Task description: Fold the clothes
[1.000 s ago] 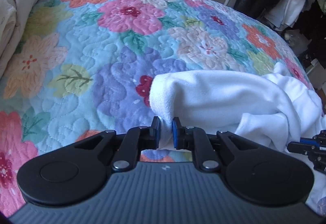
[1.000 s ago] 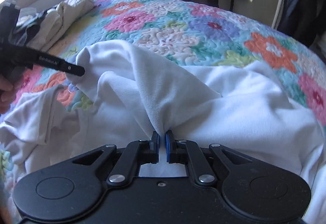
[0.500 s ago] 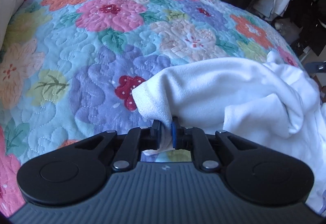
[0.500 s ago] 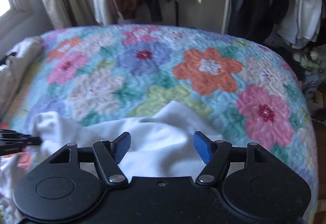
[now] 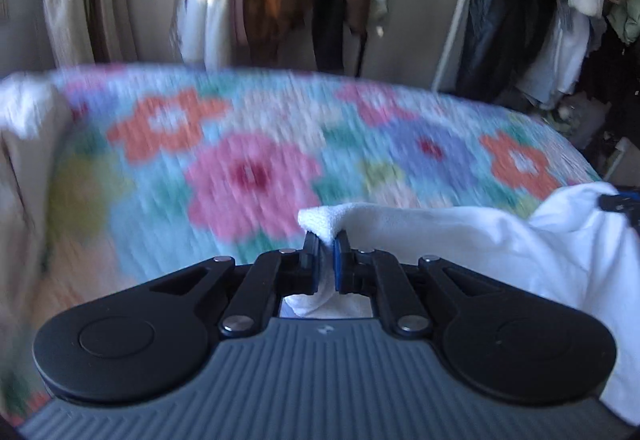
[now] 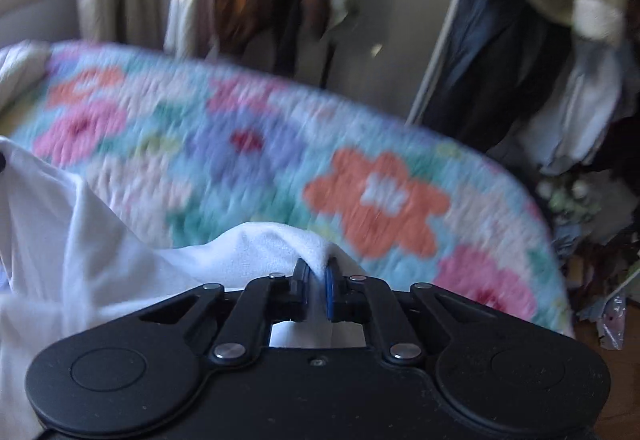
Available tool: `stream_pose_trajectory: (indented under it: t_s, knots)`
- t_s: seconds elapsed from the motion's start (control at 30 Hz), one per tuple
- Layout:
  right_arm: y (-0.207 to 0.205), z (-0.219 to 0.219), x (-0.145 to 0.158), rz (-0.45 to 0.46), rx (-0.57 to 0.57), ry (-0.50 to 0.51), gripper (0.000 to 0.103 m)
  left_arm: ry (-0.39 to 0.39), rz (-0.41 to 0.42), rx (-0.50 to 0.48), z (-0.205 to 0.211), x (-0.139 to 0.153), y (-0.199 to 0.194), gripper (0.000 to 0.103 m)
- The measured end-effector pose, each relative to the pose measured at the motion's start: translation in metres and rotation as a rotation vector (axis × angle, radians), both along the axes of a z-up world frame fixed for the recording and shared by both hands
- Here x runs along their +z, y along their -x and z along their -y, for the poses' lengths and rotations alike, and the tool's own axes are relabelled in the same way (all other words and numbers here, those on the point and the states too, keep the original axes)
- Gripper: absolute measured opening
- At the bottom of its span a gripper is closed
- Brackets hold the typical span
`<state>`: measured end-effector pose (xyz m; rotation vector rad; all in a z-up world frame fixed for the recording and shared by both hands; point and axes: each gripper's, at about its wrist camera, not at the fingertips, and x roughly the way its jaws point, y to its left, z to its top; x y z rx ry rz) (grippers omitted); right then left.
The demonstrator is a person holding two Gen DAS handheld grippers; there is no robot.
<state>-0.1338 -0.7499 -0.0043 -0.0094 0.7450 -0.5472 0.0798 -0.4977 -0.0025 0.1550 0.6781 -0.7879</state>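
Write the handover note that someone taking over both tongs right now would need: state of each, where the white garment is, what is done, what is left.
Left tongs: shut on an edge of the white garment.
Right tongs: shut on another edge of the same garment.
Garment: hangs slack between the two tongs, above the near side of the floral quilt; the pictures are blurred by motion.
Done: both grips are in place and the cloth is off the bed at the pinched points.
Left: no fold shows yet. Probably spread it flat, fold it, then set it down.
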Motion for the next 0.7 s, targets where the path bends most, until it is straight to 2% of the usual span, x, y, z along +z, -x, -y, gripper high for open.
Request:
stream_pose_trajectory:
  t_s: [0.1, 0.23, 0.27, 0.33, 0.4, 0.43, 0.47, 0.5, 0.53, 0.7]
  knots:
    - [-0.006, 0.004, 0.036, 0.113, -0.023, 0.04, 0.008, 0.06, 0.096, 0.066, 0.017, 0.046, -0.029, 0.006]
    - [-0.006, -0.006, 0.074, 0.331, -0.043, 0.094, 0.008, 0.173, 0.21, 0.148, 0.037, 0.11, -0.06, 0.006]
    - [-0.007, -0.007, 0.077, 0.364, -0.061, 0.094, 0.008, 0.202, 0.235, 0.157, 0.04, 0.123, -0.064, 0.006]
    - [-0.012, -0.004, 0.074, 0.395, -0.111, 0.068, 0.01, 0.184, 0.267, 0.177, 0.051, 0.133, -0.07, 0.007]
    - [-0.023, 0.003, 0.061, 0.346, -0.144, 0.029, 0.018, 0.103, 0.198, 0.175, 0.066, 0.122, -0.082, 0.011]
    - [-0.028, 0.006, 0.052, 0.307, -0.158, 0.006, 0.031, 0.068, 0.155, 0.179, 0.069, 0.112, -0.086, 0.02]
    - [-0.028, 0.005, 0.043, 0.273, -0.165, -0.018, 0.039, 0.031, 0.104, 0.185, 0.07, 0.098, -0.089, 0.039]
    - [-0.024, 0.003, 0.036, 0.252, -0.161, -0.037, 0.053, 0.01, 0.076, 0.195, 0.069, 0.085, -0.087, 0.048]
    - [-0.019, -0.001, 0.03, 0.237, -0.154, -0.047, 0.058, -0.01, 0.06, 0.196, 0.063, 0.068, -0.082, 0.056]
    - [0.027, -0.03, 0.0, 0.111, -0.152, -0.126, 0.064, -0.155, -0.046, 0.078, 0.034, -0.004, -0.027, 0.057]
